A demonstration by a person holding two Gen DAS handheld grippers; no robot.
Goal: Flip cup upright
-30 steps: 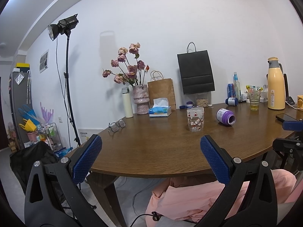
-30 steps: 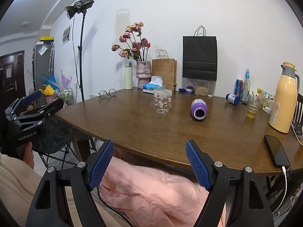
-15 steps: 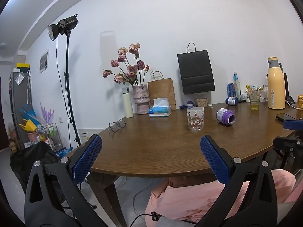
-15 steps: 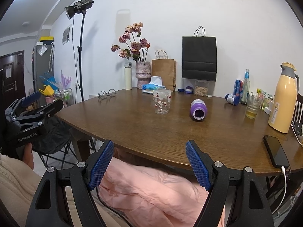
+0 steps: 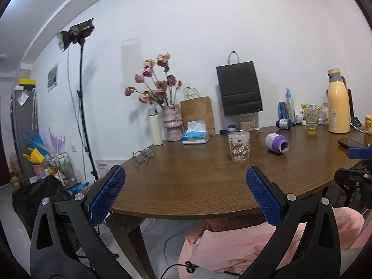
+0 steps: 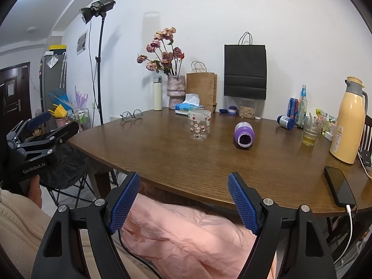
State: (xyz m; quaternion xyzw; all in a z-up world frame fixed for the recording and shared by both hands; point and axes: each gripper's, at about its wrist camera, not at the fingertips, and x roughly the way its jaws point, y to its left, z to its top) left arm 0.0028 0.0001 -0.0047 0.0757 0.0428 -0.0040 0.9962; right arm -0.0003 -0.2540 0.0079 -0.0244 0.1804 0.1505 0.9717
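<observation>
A purple and white cup (image 5: 276, 143) lies on its side on the brown table (image 5: 186, 181), its open mouth toward me; it also shows in the right wrist view (image 6: 243, 134). A clear glass with red flower print (image 5: 239, 146) stands to its left, and shows in the right wrist view too (image 6: 199, 127). My left gripper (image 5: 186, 195) is open and empty at the table's near edge. My right gripper (image 6: 183, 205) is open and empty, also short of the near edge.
At the back stand a flower vase (image 5: 171, 123), a tissue box (image 5: 195, 135), paper bags (image 5: 239, 88), bottles, a drink glass (image 6: 310, 131) and a yellow thermos (image 6: 348, 121). Glasses (image 6: 131, 115) lie at left. A phone (image 6: 338, 186) lies at the right edge.
</observation>
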